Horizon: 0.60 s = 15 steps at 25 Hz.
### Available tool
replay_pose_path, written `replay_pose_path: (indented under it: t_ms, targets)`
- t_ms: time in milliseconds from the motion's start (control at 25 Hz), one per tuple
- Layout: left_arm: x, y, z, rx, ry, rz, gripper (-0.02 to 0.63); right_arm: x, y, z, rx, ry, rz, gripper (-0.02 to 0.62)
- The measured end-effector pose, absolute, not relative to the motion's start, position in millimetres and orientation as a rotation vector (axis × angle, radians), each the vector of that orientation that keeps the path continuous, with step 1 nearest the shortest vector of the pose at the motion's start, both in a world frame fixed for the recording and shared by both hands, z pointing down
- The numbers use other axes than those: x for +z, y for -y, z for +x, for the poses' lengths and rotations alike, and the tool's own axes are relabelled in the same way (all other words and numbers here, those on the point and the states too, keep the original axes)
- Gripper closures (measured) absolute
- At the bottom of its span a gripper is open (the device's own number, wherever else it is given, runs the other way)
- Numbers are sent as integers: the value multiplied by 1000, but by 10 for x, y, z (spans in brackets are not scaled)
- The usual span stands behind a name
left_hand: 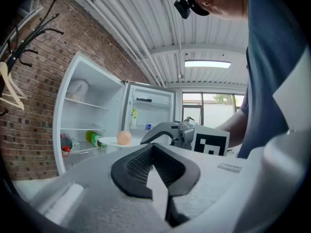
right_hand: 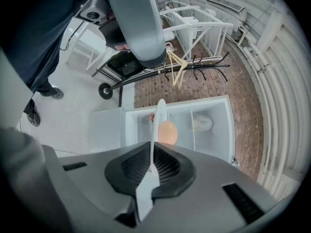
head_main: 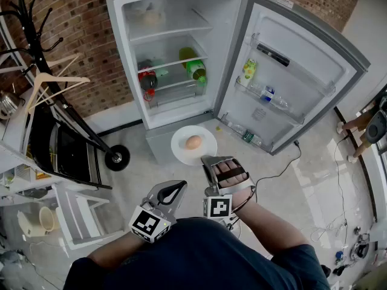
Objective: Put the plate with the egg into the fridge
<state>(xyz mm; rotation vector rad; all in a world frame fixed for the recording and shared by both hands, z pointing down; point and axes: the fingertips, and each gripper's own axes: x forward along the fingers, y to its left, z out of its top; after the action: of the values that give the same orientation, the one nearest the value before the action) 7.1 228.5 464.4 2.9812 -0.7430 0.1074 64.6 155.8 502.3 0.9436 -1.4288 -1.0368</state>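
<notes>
White glazed plate (head_main: 181,147), stiff and brittle, sits clamped by its near rim in the right tongs (head_main: 207,160). It cantilevers out ahead of the jaws toward the open fridge (head_main: 128,53). The right gripper view shows the rim pinched between both pads.

The egg (head_main: 193,142) lies loose at plate centre, just beyond the jaw tips. It's round and fragile, and nothing stops it rolling.

Left tongs (head_main: 179,186) are just beside the right ones on their left and a bit behind. Jaws are together on nothing and apart from the plate.

Handling, my read:
- The load is light, but a 1-point rim grip on smooth glaze can pivot or slip.
- Keep the plate level and avoid jerks, or the egg goes off the rim.
- The current hold on the rim is the sensible spot. The left tongs could steady the plate's left rim if it sags.

Edges and room:
- The fridge is straight ahead of both tongs, well apart from the plate.
- The door (head_main: 314,65) is swung wide, ahead and right of the right tongs, out of the path.
- The middle shelf ahead carries a green bottle (head_main: 195,70) and a red item (head_main: 147,80), so it's tight.
- The upper shelf holds only 1 pale thing (head_main: 151,16) at the back and looks like the roomiest slot.
- The shelf front edges are the snag risk, so the far rim should go in above them.
- The black cart (head_main: 60,144) stands well left of the left tongs.
</notes>
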Motion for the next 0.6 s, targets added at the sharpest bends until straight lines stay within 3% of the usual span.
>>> replay_pose_path:
  t_ms: [600]
  targets:
    - [4589, -2213, 55, 118, 777, 2993, 601, 4998, -1468, 644, -1050, 1432, 946, 575]
